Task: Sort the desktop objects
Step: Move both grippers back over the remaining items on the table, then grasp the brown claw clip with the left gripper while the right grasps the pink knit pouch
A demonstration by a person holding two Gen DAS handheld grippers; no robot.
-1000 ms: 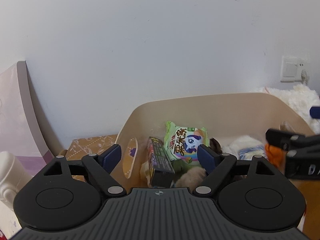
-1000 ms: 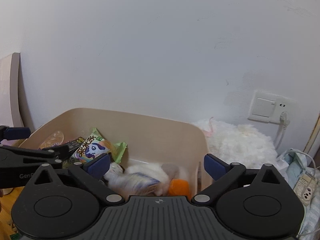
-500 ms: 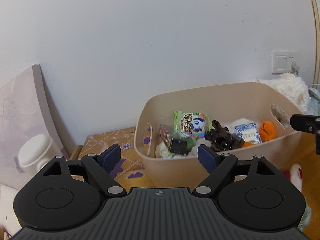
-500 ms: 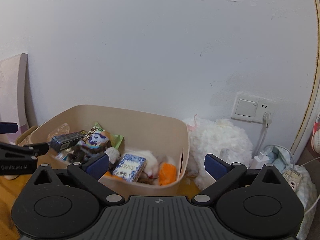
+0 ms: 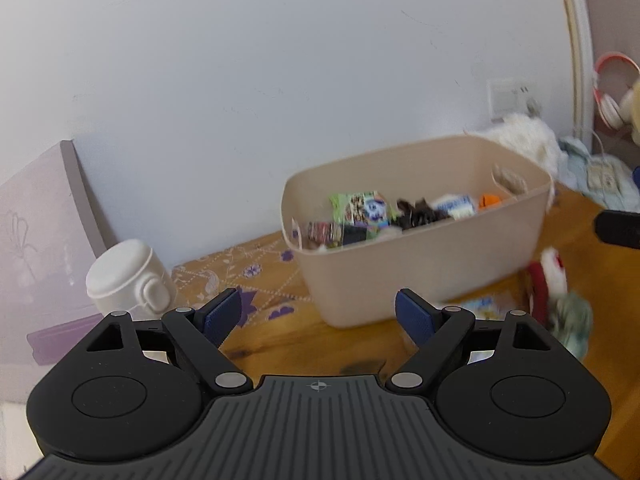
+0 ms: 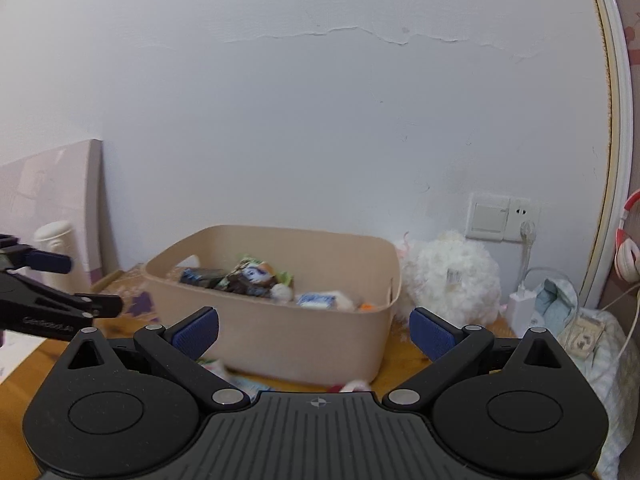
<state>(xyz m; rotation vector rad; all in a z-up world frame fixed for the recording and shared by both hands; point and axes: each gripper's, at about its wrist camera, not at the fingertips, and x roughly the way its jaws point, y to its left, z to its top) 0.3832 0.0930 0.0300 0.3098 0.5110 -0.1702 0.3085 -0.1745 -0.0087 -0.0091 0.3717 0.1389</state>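
Both grippers — left (image 5: 318, 314) and right (image 6: 314, 332) — have pulled back from the bin (image 6: 280, 336), jaws spread and empty. Snacks sit inside it; blurred items, perhaps a toy (image 5: 554, 280), lie beside it unsorted.

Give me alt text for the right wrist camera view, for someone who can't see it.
The open right claw, empty, faces a beige bin holding snack packets and small toys on a wooden desk. A fluffy white plush sits right of the bin below a wall socket, and the left claw shows at the left edge.
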